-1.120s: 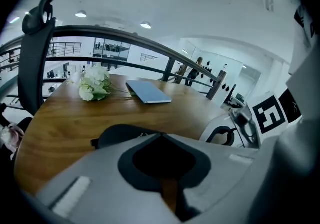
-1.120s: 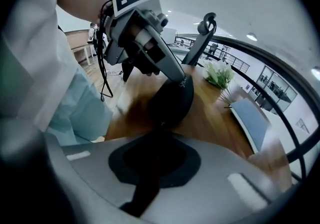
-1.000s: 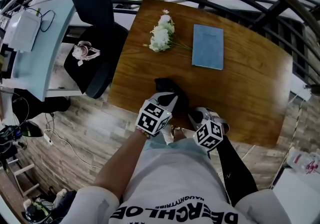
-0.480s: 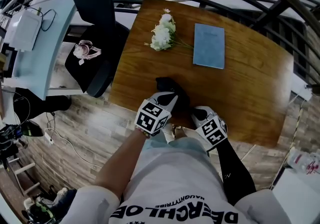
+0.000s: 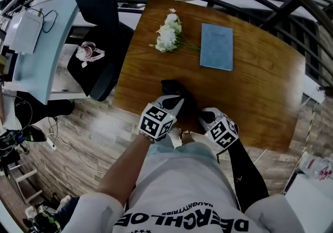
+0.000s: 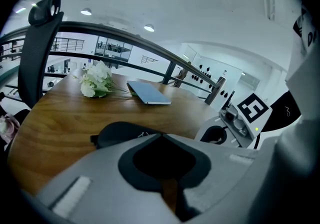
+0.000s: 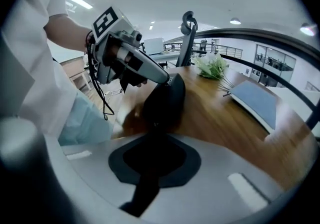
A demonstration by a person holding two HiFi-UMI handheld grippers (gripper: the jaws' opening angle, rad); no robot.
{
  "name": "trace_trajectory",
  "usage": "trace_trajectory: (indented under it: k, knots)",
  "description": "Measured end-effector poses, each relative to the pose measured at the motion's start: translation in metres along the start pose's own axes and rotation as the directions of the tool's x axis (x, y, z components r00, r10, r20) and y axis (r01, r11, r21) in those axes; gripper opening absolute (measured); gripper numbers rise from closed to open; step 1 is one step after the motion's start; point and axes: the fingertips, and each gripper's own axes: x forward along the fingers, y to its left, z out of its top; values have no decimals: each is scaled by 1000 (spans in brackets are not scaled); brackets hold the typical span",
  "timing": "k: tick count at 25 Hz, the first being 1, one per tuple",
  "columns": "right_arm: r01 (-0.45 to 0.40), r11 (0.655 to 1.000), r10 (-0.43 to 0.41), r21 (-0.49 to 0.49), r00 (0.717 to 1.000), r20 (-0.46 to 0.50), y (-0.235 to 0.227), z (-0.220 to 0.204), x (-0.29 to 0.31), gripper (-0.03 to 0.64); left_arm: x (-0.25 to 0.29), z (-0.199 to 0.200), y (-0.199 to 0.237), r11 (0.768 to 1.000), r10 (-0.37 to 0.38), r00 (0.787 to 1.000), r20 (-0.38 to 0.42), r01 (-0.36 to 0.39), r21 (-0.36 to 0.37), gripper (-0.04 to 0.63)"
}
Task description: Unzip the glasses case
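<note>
Right tool (image 7: 155, 137) pinches glasses case (image 7: 167, 102), lengthwise toward left tool (image 7: 167, 79).

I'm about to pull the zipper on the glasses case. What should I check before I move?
1. Right tool shut at the near end of the glasses case: ok.
2. Zipper pull between its pads: cannot tell.
3. Left tool shut, tip at the case's far end: ok.
4. Case on the table, near its front edge: ok.
5. Flowers and notebook well clear of the case: ok.
6. Zipper's present state, shut or partly open: cannot tell.
</note>
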Motion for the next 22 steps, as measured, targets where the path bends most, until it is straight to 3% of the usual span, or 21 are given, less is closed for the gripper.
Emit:
trace_trajectory:
  k: [3, 9, 16, 17, 20, 22]
  knots:
    - [1, 1000, 0, -30, 1000, 6, 4, 1, 1, 32, 0, 0, 0, 1000, -2, 1000, 0, 2, 0, 3]
    - [18, 1000, -19, 16, 999, 31, 3, 6, 5, 32, 0, 1, 0, 1000, -3, 1000, -5, 3, 8, 3]
    - [63, 998, -63, -12, 998, -20, 4, 8, 5, 29, -1, 3, -1, 999, -26, 1000, 7, 26, -20, 6]
    - [70, 997, -71, -25, 997, -27, 7, 10, 5, 29, -3, 6, -3, 999, -29, 999, 19, 30, -24, 31]
    - [70, 994, -74, -89, 997, -39, 19, 19, 11, 29, -5, 14, -10, 1000, -25, 998, 49, 25, 4, 35]
    - [61, 991, -67, -116, 997, -48, 26, 24, 16, 29, -2, 9, -8, 999, 10, 1000, 5, -10, 43, 35]
